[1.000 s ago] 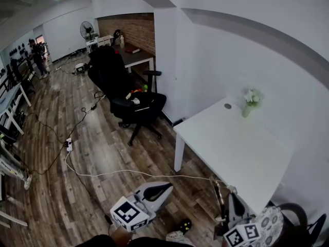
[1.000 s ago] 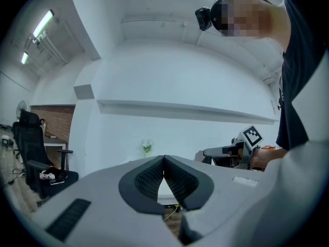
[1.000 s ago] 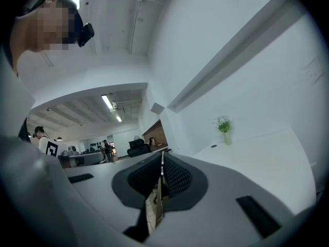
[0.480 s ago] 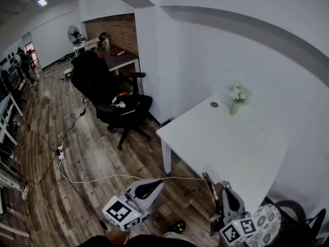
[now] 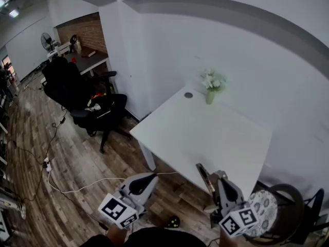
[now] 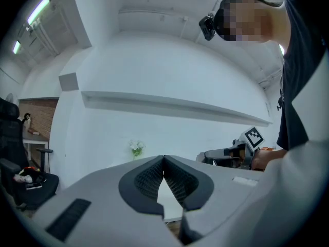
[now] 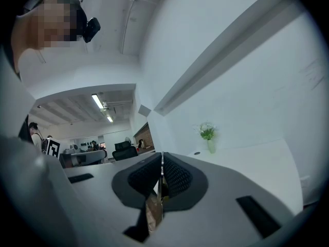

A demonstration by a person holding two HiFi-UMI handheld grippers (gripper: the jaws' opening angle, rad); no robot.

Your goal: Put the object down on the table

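Table is now framed nearer and more centrally than a second ago; approach is judged under way. A thin flat object is held clamped in the right gripper, near the table's front edge, not yet lowered. The left gripper is closed on nothing

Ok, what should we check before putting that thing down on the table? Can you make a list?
1. Right hand-held gripper grips the thin flat object: ok, jaws shut on it.
2. Left hand-held gripper empty: ok, jaws together, nothing between.
3. White table has bare room: ok.
4. Vase of flowers out of the way: ok, at the far edge.
5. Object over the tabletop: cannot tell, it is about at the near edge.
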